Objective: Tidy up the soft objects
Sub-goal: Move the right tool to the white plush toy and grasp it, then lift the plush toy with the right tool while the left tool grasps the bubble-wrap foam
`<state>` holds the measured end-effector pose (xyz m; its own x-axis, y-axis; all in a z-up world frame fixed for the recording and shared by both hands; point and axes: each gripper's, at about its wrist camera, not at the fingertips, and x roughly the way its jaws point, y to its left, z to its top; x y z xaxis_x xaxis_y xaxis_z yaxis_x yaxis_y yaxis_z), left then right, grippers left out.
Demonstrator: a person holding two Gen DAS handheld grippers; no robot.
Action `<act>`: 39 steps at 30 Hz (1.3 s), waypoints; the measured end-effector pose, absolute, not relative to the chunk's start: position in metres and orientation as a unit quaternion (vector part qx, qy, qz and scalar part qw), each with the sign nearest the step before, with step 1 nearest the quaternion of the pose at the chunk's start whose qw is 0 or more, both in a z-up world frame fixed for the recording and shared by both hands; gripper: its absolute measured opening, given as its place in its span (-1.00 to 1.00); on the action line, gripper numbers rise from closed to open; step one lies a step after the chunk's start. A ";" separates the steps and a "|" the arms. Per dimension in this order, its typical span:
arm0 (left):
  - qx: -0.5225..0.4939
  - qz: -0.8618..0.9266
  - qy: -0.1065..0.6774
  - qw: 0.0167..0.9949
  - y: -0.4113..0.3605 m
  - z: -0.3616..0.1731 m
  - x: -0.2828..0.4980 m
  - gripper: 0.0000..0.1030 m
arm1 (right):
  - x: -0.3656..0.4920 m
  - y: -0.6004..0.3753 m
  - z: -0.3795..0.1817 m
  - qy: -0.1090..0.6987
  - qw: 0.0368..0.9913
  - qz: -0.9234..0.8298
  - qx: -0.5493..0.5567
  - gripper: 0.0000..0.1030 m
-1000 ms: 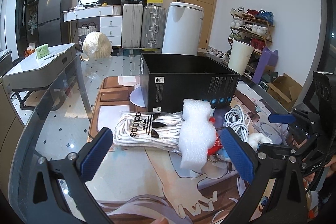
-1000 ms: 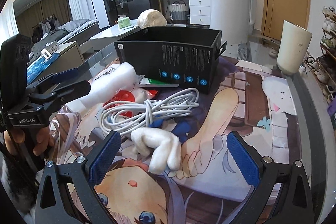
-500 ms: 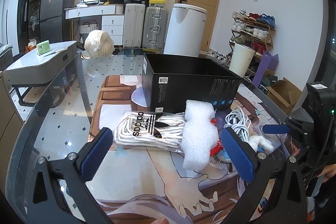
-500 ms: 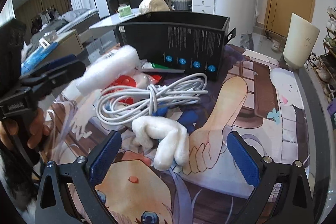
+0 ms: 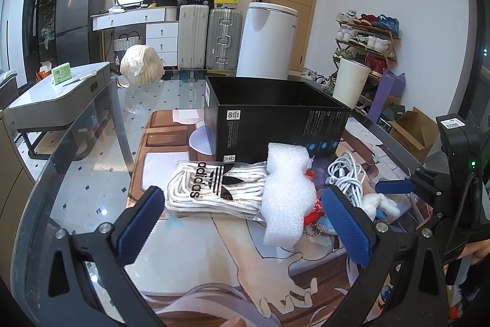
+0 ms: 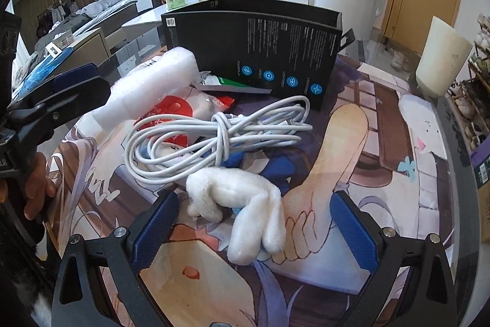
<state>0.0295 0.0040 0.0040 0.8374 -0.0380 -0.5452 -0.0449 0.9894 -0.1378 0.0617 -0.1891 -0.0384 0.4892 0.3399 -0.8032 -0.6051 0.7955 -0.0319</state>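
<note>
Your left gripper (image 5: 243,224) is spread wide with nothing between its fingers. Just ahead of it lie the packet of white socks (image 5: 217,189) and, toward its right finger, the strip of white foam wrap (image 5: 288,198), which leans across the packet. Beyond both stands the open black box (image 5: 275,124).

Your right gripper (image 6: 252,230) is also spread wide and empty. The white plush toy (image 6: 242,204) lies between its fingers, touching neither. Ahead of the toy sits the coiled white cable (image 6: 214,137), with the box behind it, all on the printed mat (image 6: 382,173).
</note>
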 end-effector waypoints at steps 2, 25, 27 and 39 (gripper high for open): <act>-0.072 0.002 0.286 0.956 0.004 0.004 0.030 1.00 | 0.063 -0.189 -0.039 0.424 0.847 0.279 -0.158 0.96; -0.075 0.000 0.287 0.955 0.005 0.002 0.031 1.00 | 0.047 -0.186 -0.033 0.389 0.855 0.306 -0.155 0.01; -0.075 0.000 0.287 0.955 0.005 0.002 0.031 1.00 | 0.046 -0.187 -0.032 0.385 0.856 0.310 -0.152 -0.10; -0.076 0.000 0.287 0.955 0.006 0.002 0.031 1.00 | 0.037 -0.200 -0.028 0.366 0.864 0.313 -0.147 -0.21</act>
<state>0.0308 0.0055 0.0019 0.8355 -0.0434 -0.5478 -0.0440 0.9884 -0.1455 0.0374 -0.1995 -0.0278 0.5371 0.4332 -0.7238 -0.6482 0.7610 -0.0255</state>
